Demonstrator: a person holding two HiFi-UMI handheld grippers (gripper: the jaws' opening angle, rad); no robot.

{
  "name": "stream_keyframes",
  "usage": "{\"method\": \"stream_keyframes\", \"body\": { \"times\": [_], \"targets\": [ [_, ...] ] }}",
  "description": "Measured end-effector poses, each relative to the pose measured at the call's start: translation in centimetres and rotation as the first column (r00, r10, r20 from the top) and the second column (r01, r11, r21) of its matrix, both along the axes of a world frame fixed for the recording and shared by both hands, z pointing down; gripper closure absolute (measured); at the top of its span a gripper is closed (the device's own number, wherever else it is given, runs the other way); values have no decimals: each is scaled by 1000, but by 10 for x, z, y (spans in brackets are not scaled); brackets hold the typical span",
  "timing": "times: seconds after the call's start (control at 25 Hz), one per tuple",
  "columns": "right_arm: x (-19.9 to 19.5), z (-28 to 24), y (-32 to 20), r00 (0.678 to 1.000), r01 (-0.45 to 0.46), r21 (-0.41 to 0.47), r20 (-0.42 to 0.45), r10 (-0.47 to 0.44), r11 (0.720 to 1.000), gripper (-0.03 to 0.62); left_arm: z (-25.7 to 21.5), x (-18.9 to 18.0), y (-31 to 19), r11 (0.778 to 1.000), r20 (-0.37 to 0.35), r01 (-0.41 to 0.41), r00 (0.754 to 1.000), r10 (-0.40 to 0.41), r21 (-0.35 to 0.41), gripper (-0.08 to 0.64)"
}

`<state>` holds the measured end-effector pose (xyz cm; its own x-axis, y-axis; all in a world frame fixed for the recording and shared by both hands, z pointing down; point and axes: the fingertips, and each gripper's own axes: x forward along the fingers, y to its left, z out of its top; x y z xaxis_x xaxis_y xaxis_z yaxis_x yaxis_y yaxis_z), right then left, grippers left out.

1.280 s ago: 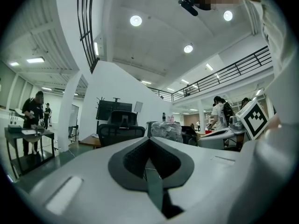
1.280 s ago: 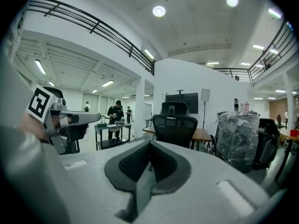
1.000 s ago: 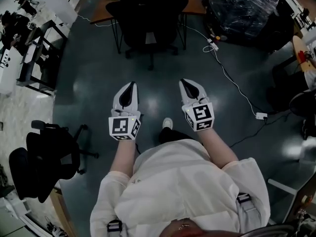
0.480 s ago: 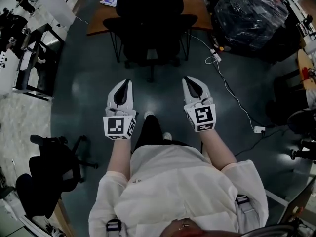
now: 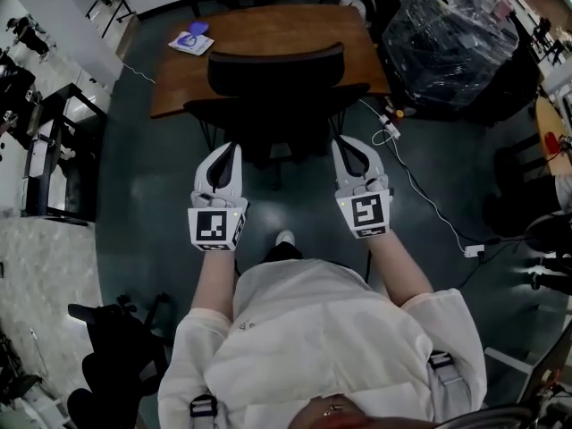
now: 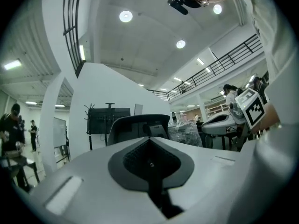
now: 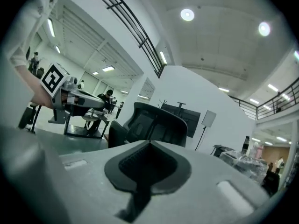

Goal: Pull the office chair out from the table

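The black office chair (image 5: 275,68) stands pushed in at the brown wooden table (image 5: 268,27), its backrest towards me. Both grippers are held level and point at it, each short of the chair and not touching it. My left gripper (image 5: 229,150) is shut and empty, just behind the chair's left side. My right gripper (image 5: 343,143) is also shut and empty, behind the chair's right side. In the left gripper view the chair's backrest (image 6: 138,124) rises beyond the closed tips (image 6: 150,143). The right gripper view shows the chair (image 7: 156,122) ahead of its closed tips (image 7: 149,146).
A large plastic-wrapped black bundle (image 5: 447,34) stands right of the table. A power strip with a white cable (image 5: 389,130) lies on the floor beside it. A blue item (image 5: 189,41) lies on the table's left corner. Another black chair (image 5: 116,369) is at the lower left.
The person has walked forward: the chair and table have come much closer, and both shut grippers have advanced together up to the back of the chair.
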<state>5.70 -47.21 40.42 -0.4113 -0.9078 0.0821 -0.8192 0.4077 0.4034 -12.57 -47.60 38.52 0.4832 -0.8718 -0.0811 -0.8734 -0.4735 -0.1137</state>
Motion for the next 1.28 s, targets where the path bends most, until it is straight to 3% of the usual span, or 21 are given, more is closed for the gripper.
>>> {"method": "stream_keyframes", "body": {
  "times": [0.12, 0.16, 0.28, 0.4, 0.48, 0.64, 0.72, 0.92, 0.96, 1.04, 1.12, 1.16, 1.28],
  "targets": [
    [-3, -21, -34, 997, -18, 80, -77, 24, 997, 600, -15, 3, -36, 997, 164, -36, 986, 26, 63, 548],
    [-4, -28, -45, 995, -17, 101, -100, 28, 995, 568, -20, 6, -48, 995, 224, -57, 974, 37, 82, 507],
    [-10, -43, -71, 985, -3, 115, -168, 22, 993, 507, -33, 18, -77, 987, 387, -115, 920, 62, 115, 350],
    [-13, -55, -96, 965, 37, 128, -263, -2, 991, 413, -49, 30, -100, 975, 514, -169, 855, 71, 146, 278],
    [-12, -60, -113, 947, 67, 141, -321, -18, 988, 366, -56, 40, -114, 968, 617, -202, 784, 68, 150, 240],
    [-18, -66, -146, 894, 126, 125, -445, -58, 984, 327, -47, 50, -139, 959, 821, -259, 568, 54, 117, 215],
    [-25, -65, -157, 873, 158, 90, -478, -96, 983, 324, -40, 53, -146, 956, 858, -278, 509, 66, 91, 222],
    [-44, -57, -172, 817, 238, 33, -547, -182, 971, 324, -27, 60, -160, 953, 899, -302, 424, 106, 30, 303],
    [-47, -56, -174, 804, 251, 34, -564, -188, 967, 324, -27, 60, -163, 952, 902, -305, 418, 110, 25, 334],
    [-51, -55, -176, 776, 275, 34, -597, -201, 961, 347, -28, 60, -169, 951, 894, -307, 430, 128, 12, 374],
    [-52, -52, -176, 727, 291, 35, -657, -197, 956, 384, -28, 58, -172, 948, 886, -319, 435, 162, -17, 361],
    [-51, -49, -175, 685, 298, 39, -704, -185, 954, 423, -26, 57, -172, 945, 896, -326, 410, 170, -30, 368],
    [-50, -42, -175, 559, 312, 31, -814, -157, 949, 522, -19, 53, -176, 942, 951, -332, 274, 140, -42, 468]
  ]
}}
